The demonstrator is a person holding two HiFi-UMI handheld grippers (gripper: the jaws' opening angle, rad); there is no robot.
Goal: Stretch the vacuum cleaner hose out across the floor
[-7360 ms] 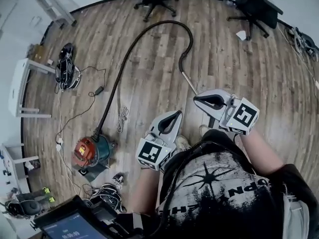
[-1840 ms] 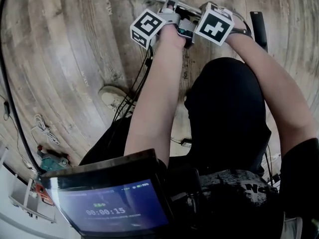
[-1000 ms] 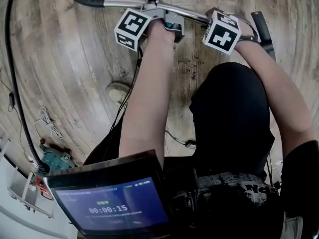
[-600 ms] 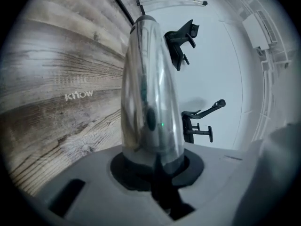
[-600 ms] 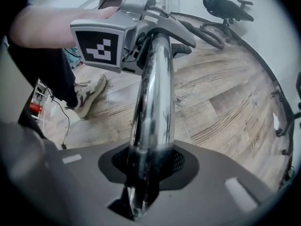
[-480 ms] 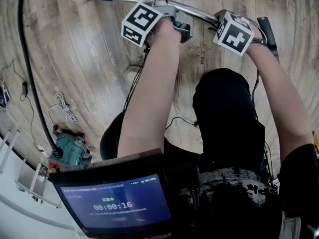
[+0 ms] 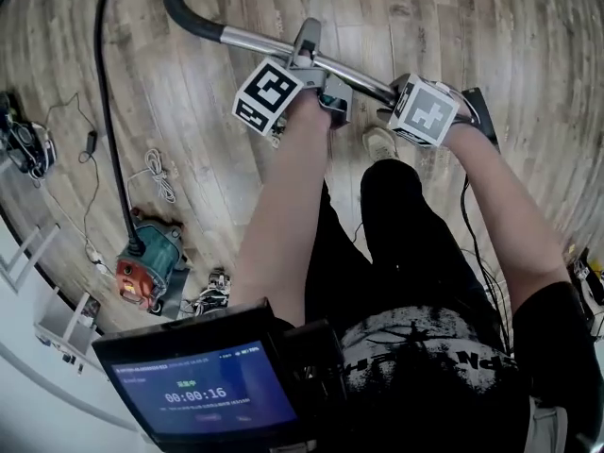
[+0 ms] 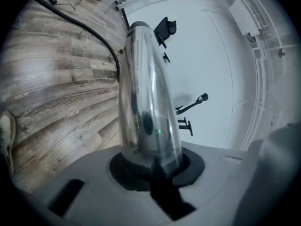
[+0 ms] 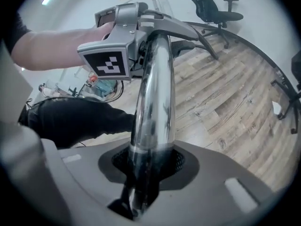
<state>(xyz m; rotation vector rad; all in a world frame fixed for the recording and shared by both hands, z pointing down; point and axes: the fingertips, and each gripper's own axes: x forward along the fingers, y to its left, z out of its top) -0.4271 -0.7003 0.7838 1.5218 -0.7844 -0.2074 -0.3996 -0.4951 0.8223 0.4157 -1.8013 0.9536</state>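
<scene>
The vacuum cleaner hose (image 7: 102, 111) is lying across the wooden floor (image 7: 491, 26). It is running from the vacuum cleaner (image 7: 146, 267) at lower left up the boards, and its loop is being cut off by the top edge of the head view. It is coming back in as a thick black bend that is joining the metal tube (image 7: 269, 45). That tube is slanting across in front of the person, above the floor.

The left gripper (image 7: 310, 57) is clamping the tube near the hose end. Its jaws have just been opening a little, yet in the left gripper view the tube is sitting snug in the notch between them. The right gripper (image 7: 401, 97) is clasping the same tube further along, its jaws narrow around it. Its marker cube is covering the fingertips in the head view. A dark piece (image 7: 477, 107) is showing just past that cube; whether it is the tube's far end is hard to make out.

One shoe (image 7: 379, 140) is peeking out below the tube. The person's body and a screen (image 7: 189, 385) are hiding the near floor. Loose cables (image 7: 156, 173) are lying beside the hose.
</scene>
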